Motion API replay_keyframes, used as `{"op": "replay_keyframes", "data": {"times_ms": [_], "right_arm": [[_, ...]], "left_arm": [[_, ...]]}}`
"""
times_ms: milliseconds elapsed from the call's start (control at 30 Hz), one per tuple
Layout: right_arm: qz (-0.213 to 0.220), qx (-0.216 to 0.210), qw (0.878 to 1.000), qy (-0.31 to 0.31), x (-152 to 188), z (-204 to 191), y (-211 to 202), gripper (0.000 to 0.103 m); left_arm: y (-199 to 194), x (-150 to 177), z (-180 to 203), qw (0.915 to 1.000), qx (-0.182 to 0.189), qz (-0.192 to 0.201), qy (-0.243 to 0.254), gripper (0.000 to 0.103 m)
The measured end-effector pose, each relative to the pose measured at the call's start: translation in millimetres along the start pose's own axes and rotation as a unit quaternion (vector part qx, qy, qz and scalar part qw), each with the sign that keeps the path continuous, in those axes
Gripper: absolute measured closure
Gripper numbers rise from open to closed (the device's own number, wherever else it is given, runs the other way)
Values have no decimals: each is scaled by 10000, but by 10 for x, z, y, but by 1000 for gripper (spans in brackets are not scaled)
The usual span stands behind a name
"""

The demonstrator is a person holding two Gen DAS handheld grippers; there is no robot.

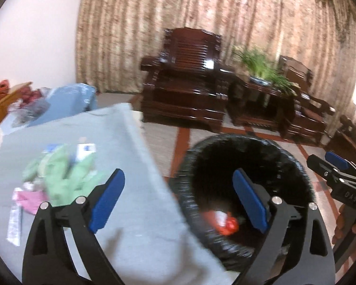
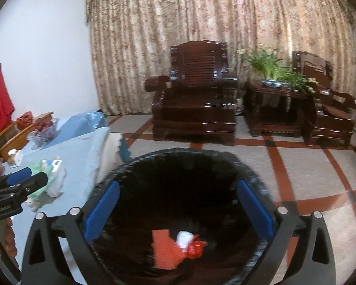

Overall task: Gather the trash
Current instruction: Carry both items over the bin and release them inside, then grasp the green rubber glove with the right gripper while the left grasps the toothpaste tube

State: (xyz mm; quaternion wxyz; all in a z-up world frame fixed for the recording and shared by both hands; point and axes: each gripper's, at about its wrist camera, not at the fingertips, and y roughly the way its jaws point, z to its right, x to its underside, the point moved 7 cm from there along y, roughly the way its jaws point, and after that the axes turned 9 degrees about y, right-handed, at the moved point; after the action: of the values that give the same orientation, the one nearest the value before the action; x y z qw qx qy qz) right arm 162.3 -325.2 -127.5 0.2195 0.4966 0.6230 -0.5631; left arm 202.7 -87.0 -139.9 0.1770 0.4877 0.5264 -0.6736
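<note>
Bin (image 2: pixel 178 161): black-lined, on the floor just beside the table's edge; placed to take drops straight off the table.
Bin contents (image 2: pixel 178 244): red flat piece, white scrap, red crumpled wrapper at the bottom; judged already collected.
Right gripper (image 2: pixel 178 211): hangs over the bin mouth, tilted down; blue fingers (image 2: pixel 102 211) spread wide, nothing between them. Reads as a finished drop.
Left gripper (image 1: pixel 178 199): fingers spread wide, empty; astride the table edge, one pad over cloth, the other over the bin.
Remaining trash (image 1: pixel 59 173): green crumpled pile with blue-white packets, at 10 o'clock from the left gripper; pink wrapper (image 1: pixel 29 197) and clear sachet (image 1: pixel 14 223) at 9 o'clock.
Table (image 1: pixel 135 225): covered in grey-blue cloth.
Progress: partly done; table pile apparently next.
</note>
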Motion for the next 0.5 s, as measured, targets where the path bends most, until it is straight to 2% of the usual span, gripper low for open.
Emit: {"op": "replay_keyframes", "data": {"times_ms": [233, 500], "right_arm": [[-167, -646, 9972, -344, 172, -809, 122, 6], [-351, -1254, 9892, -674, 416, -1643, 254, 6]], "left_arm": [[-414, 116, -691, 9968, -781, 104, -164, 12], [-765, 360, -1482, 9859, -1604, 27, -466, 12]]}}
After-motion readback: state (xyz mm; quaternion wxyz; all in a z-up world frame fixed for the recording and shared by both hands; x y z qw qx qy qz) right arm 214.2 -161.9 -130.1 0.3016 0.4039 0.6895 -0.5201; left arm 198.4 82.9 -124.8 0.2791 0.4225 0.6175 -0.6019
